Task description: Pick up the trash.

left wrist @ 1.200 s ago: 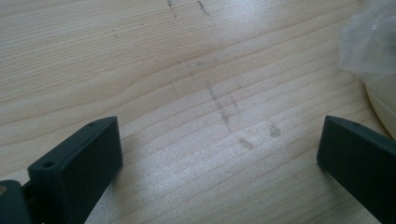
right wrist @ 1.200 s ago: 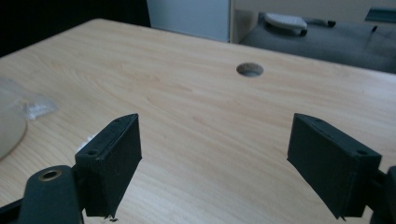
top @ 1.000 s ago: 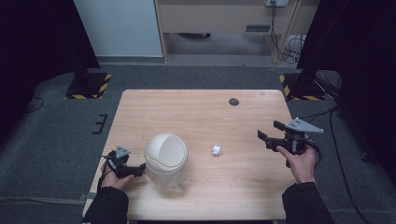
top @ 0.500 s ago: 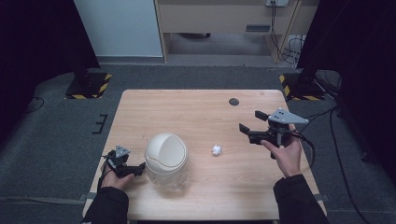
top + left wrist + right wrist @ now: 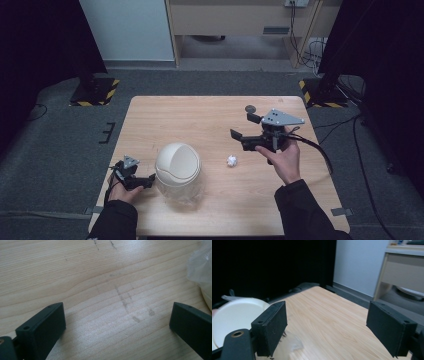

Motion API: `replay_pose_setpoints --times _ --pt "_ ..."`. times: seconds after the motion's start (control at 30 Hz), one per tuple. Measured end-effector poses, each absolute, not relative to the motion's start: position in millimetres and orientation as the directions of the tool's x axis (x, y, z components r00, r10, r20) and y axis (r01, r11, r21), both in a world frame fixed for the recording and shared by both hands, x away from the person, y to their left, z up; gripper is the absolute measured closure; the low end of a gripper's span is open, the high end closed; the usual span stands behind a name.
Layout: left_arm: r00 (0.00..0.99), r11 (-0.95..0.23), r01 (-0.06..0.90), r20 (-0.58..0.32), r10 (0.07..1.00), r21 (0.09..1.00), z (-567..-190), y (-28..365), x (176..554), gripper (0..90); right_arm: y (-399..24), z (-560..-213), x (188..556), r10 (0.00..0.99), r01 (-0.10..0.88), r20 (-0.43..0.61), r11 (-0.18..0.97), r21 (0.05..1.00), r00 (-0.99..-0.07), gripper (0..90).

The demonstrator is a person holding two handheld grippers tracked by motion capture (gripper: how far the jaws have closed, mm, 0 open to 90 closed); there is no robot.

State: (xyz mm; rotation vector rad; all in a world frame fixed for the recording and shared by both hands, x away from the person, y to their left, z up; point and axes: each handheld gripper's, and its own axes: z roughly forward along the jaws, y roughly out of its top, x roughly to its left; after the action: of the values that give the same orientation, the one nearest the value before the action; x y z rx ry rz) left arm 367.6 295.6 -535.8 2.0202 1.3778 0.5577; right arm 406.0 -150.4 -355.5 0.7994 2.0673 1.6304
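Right jaws: your right gripper [image 5: 244,128] has its jaws wide apart with nothing between them, held above the table [image 5: 200,115] and aimed leftward across it
Left jaws: your left gripper [image 5: 146,180] is spread wide too and holds nothing; in the left gripper view bare wood lies between the jaws and a crinkled clear film shows at the right edge
Likely target: the small crumpled white ball [image 5: 231,160] lies on the wood between your right hand [image 5: 282,159] and the domed white bin [image 5: 178,162], apart from both
Bin: it stands near the table's front edge, just beside your left gripper, with what looks like a clear liner around its base
Risk, ball: it looks light; a jaw coming in low could nudge it away before you close, so I judge a descent from above safer
Risk, bin: your left jaws sit close to the liner; closing there may snag the film and drag or tip the bin
Risk, edge: a pushed bin has little table left in front
Far object: a small dark disc [image 5: 250,108] lies beyond the right gripper, likely no concern
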Motion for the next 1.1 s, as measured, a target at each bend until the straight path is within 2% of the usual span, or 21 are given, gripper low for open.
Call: replay_pose_setpoints --times 0.5,0.67,0.83,1.1 --pt "0.368 -0.263 0.667 -0.001 0.93 0.697 -535.8 295.7 367.7 0.0 -88.3 -348.3 399.7 0.546 0.18 0.058 0.172 0.969 -0.836 17.9" --pt "0.369 -0.264 0.667 -0.001 0.929 0.697 -535.8 295.8 367.7 0.0 -78.0 -357.4 398.2 0.545 0.187 0.075 0.152 0.971 -0.835 21.1" --pt "0.368 -0.262 0.667 -0.002 0.93 0.698 -535.9 295.7 367.8 0.0 -64.3 -375.8 395.3 0.52 0.213 0.069 0.222 0.951 -0.851 20.0" --pt "0.37 -0.265 0.666 -0.001 0.929 0.697 -535.8 295.9 367.9 0.0 -49.8 -395.4 392.0 0.498 0.242 0.081 0.268 0.932 -0.864 21.6"
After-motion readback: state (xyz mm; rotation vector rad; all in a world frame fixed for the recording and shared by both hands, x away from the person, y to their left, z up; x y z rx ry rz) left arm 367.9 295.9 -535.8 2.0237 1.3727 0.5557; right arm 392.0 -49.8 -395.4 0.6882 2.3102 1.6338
